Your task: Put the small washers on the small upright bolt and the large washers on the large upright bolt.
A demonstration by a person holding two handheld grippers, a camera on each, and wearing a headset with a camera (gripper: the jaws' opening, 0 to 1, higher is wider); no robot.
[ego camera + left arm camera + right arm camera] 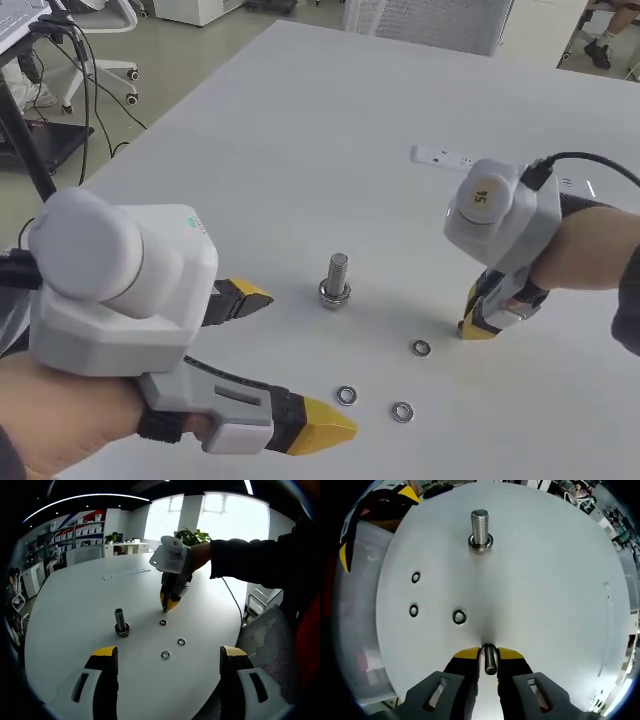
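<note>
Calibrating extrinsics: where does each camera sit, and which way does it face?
Head view: above the table, facing forward-down; left tool and right tool show.
Left gripper view: on left tool, facing large bolt and right tool; own jaws apart.
Right gripper view: on right tool, facing large bolt; jaws shut on small bolt.
Shared by all: large bolt, three loose washers.

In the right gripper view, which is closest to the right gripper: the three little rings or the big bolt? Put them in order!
1. Near washer: just ahead, slightly left.
2. Middle washer: farther out to the left.
3. Far washer, up on the left, and large bolt, straight ahead: too close to call.
</note>
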